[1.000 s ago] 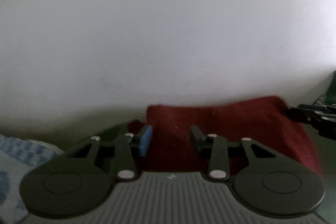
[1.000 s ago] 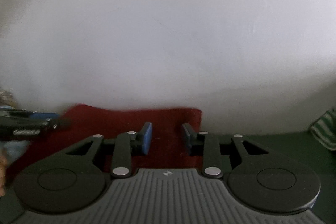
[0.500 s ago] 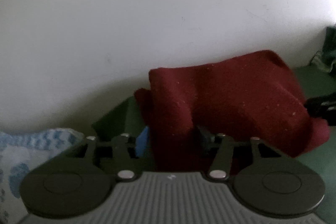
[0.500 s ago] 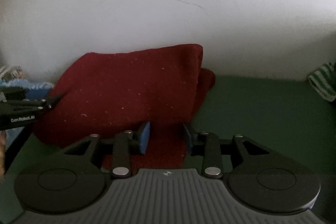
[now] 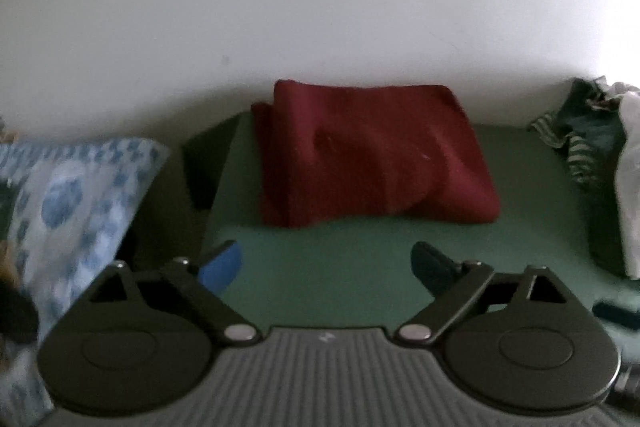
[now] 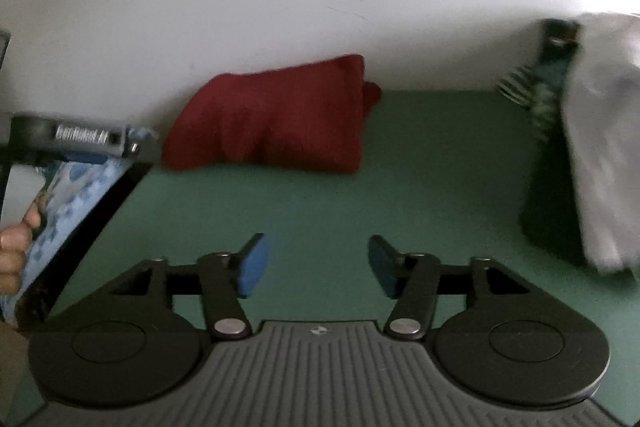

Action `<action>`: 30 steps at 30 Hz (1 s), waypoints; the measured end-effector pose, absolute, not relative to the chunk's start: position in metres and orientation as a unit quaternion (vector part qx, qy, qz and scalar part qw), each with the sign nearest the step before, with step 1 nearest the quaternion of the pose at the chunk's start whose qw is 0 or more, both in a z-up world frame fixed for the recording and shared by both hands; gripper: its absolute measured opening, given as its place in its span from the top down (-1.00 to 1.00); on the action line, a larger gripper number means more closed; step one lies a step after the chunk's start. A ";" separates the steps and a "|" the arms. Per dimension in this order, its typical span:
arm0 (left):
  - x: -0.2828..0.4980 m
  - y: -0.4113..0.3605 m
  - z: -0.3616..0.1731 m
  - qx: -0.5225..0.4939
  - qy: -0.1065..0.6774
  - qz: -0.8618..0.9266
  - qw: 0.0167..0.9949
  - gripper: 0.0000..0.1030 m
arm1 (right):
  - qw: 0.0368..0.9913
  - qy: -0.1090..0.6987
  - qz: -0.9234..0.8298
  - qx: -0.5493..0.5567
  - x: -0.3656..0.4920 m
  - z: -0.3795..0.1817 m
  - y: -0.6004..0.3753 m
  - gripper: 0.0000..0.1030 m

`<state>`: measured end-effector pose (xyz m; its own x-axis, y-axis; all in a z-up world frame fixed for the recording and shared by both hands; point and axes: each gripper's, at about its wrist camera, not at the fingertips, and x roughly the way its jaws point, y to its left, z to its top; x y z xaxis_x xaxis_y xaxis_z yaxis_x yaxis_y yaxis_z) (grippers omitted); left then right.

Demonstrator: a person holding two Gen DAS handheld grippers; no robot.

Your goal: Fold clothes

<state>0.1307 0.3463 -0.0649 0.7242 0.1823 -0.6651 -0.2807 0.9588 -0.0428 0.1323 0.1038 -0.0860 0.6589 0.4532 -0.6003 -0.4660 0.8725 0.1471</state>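
Red garment (image 5: 372, 155): lies folded in a compact bundle on the green surface (image 5: 320, 267), its far edge against the white wall (image 5: 320, 7) — out of the working middle, where a finished piece would sit.
Fold state: layers doubled over, an extra lobe at the left end; edges soft, not squared. Whether you count it done, the frames cannot settle.
Left gripper (image 5: 326, 263): jaws spread wide, nothing between them, held back short of the bundle over bare green.
Right gripper (image 6: 316, 265): likewise agape and empty, low over the surface, well apart from the red cloth.
Why so: your open, backed-off jaws fit either a piece just set down or a pause ahead of another tuck — both read the same here.
Blue-patterned cloth (image 5: 76, 187): at your left, beside the left tool; your hand (image 6: 14, 251) shows at that edge in the right view.
Pile at right: a striped green garment (image 5: 576, 143) and a white cloth (image 6: 600, 155) heaped by the wall, loose and crumpled — likely the stock waiting for folding.
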 end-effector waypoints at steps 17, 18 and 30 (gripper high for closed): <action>0.032 0.270 -0.025 -0.050 0.349 0.248 0.902 -0.98 | 0.936 0.277 0.210 -0.049 0.067 -0.053 0.105 -0.78; 0.027 0.267 -0.022 -0.048 0.349 0.255 0.901 -0.99 | 0.935 0.278 0.214 -0.048 0.065 -0.052 0.104 -0.78; -0.024 0.225 -0.002 -0.034 0.346 0.329 0.878 -0.99 | 0.920 0.285 0.263 -0.046 0.037 -0.041 0.063 -0.78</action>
<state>-0.0236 0.2250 -0.0018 0.5435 0.5546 -0.6301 -0.6010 0.7811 0.1691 0.0368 0.0632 -0.0407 0.6983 0.4589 -0.5493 -0.5111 0.8570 0.0662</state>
